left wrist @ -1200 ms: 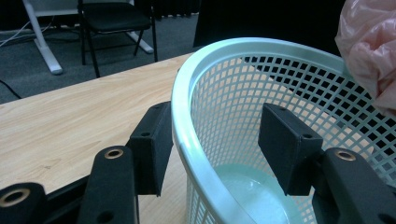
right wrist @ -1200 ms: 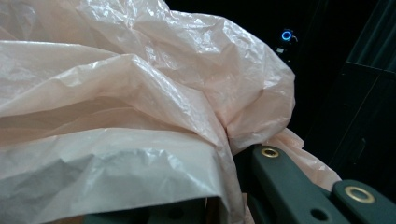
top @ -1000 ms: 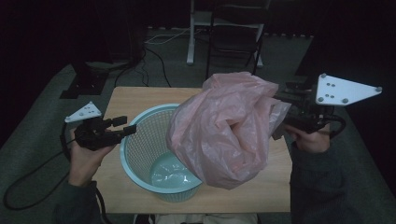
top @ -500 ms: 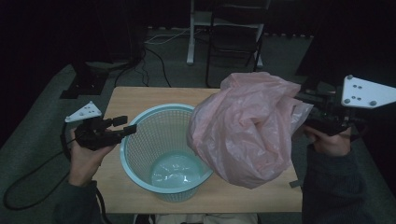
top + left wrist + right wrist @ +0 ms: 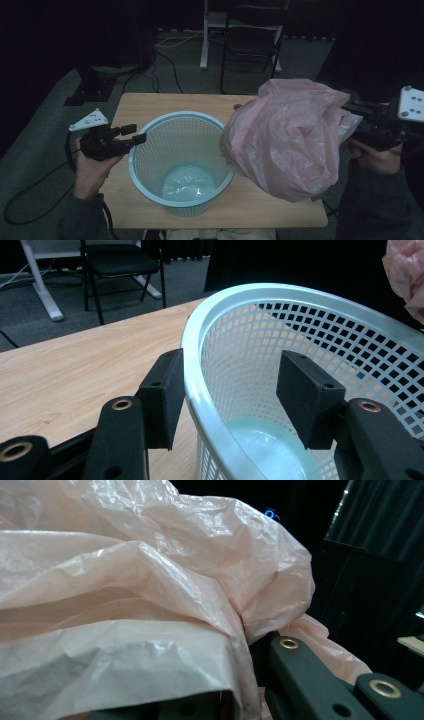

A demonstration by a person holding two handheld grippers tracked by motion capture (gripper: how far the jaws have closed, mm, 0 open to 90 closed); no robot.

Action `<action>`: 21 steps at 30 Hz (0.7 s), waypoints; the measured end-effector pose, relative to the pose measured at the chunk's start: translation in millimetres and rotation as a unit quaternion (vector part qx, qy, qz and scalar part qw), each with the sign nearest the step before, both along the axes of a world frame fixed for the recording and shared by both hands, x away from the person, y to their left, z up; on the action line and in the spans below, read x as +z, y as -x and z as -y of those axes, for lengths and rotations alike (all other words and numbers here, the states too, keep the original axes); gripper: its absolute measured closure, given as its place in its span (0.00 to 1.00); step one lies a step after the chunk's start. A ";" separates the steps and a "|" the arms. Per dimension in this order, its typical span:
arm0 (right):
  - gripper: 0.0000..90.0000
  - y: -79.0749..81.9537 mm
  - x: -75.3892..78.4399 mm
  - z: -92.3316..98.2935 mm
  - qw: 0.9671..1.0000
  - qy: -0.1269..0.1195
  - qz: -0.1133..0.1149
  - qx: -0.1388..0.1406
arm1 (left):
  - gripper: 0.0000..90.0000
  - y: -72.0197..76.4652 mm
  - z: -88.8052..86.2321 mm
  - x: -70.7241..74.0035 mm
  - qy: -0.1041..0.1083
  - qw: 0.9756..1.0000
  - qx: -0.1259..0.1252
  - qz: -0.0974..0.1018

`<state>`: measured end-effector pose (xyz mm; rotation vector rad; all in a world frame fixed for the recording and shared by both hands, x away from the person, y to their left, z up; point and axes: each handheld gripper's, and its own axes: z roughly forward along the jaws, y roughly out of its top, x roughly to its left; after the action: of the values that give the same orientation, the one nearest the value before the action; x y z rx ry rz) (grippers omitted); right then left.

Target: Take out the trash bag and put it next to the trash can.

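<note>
My left claw (image 5: pixel 141 138) has one jaw on each side of the basket (image 5: pixel 182 165) rim, not squeezing, to keep it steady. My right claw (image 5: pixel 350 122) pinches the pink bag (image 5: pixel 290 135), which hangs beside it, clear of the basket.

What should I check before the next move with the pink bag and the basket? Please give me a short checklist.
1. Right gripper holds the pink bag: ok, jaws shut on the plastic.
2. Left gripper steadies the basket: not ok, its jaws straddle the rim but the pads stand apart from it.
3. Basket upright on the table: ok.
4. Inside of basket free: ok, the bottom is bare.
5. Bag over the basket mouth: not ok, it hangs to the right of the rim, above the table edge.
6. Bag mouth open and facing down: cannot tell, the plastic is crumpled.
</note>
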<state>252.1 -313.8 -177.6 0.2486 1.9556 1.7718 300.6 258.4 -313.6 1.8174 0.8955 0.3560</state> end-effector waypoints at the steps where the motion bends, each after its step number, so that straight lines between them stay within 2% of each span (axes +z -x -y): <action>1: 0.97 0.5 -1.0 2.8 1.000 0.001 0.000 -0.002 | 0.50 0.0 0.2 -0.1 0.000 1.000 0.000 0.000; 9: 0.97 2.1 -8.0 22.1 1.000 0.006 -0.008 -0.025 | 0.50 0.3 0.8 0.2 0.001 1.000 0.000 0.000; 21: 0.97 -3.6 -27.4 38.0 0.998 0.012 -0.033 -0.047 | 0.50 2.8 -1.5 1.2 0.002 1.000 0.003 0.003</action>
<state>255.7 -351.8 -205.0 0.3891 1.9754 1.6998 297.8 259.8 -312.5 1.8093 0.8975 0.3627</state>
